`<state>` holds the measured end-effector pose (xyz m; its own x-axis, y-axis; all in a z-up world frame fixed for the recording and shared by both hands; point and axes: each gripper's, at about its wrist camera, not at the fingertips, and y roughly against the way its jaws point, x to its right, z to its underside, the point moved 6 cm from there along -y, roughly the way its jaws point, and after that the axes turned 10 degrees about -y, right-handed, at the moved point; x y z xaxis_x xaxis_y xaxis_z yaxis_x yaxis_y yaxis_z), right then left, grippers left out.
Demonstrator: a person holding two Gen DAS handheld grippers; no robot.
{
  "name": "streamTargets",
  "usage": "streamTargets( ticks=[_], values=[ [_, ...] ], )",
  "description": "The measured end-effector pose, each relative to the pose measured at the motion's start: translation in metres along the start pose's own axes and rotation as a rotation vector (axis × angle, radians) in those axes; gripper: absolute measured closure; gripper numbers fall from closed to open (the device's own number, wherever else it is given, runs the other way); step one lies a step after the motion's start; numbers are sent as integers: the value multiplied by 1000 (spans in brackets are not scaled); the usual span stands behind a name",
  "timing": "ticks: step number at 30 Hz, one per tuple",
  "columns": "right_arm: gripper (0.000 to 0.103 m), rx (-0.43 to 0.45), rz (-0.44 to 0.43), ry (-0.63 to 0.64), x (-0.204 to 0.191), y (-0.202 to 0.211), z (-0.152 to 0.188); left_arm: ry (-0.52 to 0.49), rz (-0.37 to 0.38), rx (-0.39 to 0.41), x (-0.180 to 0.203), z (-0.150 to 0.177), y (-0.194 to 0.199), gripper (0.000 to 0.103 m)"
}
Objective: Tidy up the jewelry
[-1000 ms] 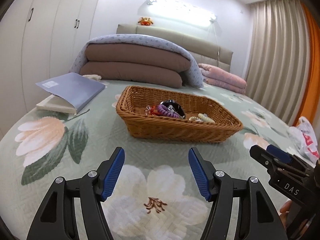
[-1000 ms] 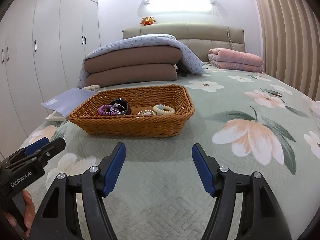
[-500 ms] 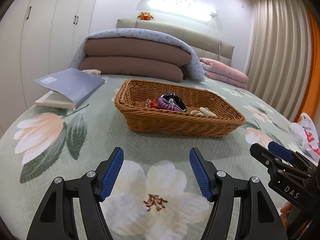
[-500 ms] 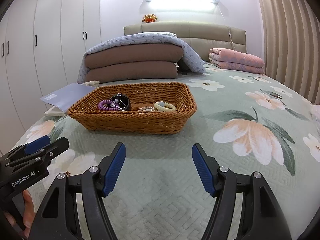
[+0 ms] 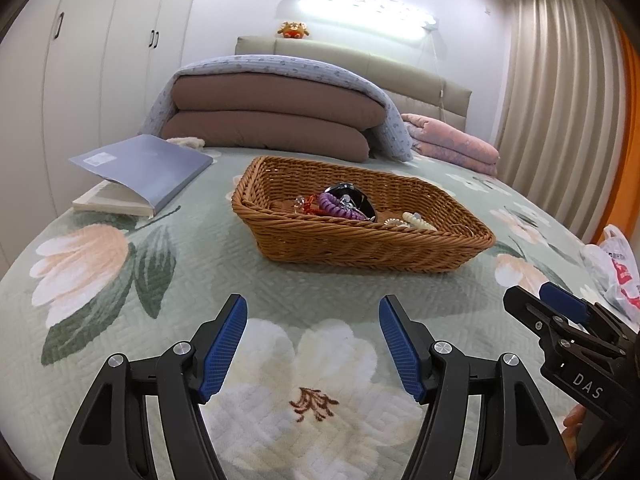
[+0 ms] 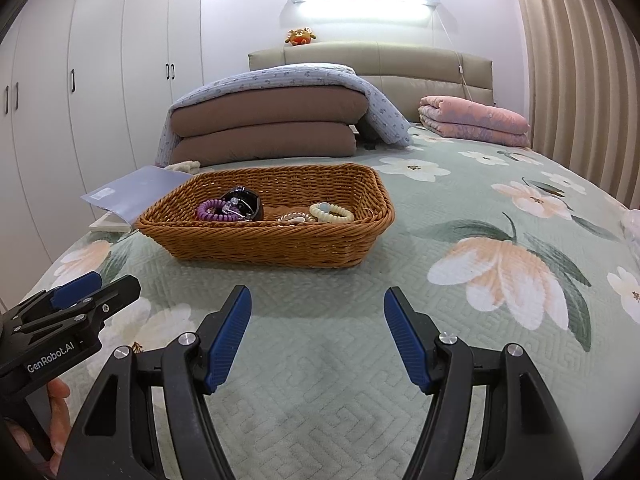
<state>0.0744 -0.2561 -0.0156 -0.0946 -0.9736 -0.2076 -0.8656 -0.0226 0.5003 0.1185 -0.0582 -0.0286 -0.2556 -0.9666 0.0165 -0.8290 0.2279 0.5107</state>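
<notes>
Holding jewelry: one wicker basket (image 6: pixel 256 246)

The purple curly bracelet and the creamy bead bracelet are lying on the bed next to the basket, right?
Not quite. The purple curly bracelet and the creamy bead bracelet are lying inside the basket, not next to it on the bed. The right wrist view shows this.

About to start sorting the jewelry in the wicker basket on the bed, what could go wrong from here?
The purple coil band, clear beads and black dish lie tangled, so lifting one may drag others out. The wicker basket sits on a soft quilt and may tip or slide if pushed. Small pieces could catch in the weave.
</notes>
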Motion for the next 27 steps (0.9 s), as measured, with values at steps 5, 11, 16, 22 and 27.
streamTargets(
  ticks=[5, 11, 16, 22, 27],
  values=[
    [31, 0, -1, 0, 0, 0, 0, -3, -8, 1, -1, 0, 1, 33],
    [31, 0, 0, 0, 0, 0, 0, -8, -8, 0, 0, 0, 2, 33],
    [31, 0, -1, -1, 0, 0, 0, -14, -12, -4, 1, 0, 1, 33],
    [31, 0, -1, 0, 0, 0, 0, -14, -11, -8, 1, 0, 0, 33],
    [31, -1, -1, -1, -1, 0, 0, -15, -9, -10, 1, 1, 0, 33]
  ],
)
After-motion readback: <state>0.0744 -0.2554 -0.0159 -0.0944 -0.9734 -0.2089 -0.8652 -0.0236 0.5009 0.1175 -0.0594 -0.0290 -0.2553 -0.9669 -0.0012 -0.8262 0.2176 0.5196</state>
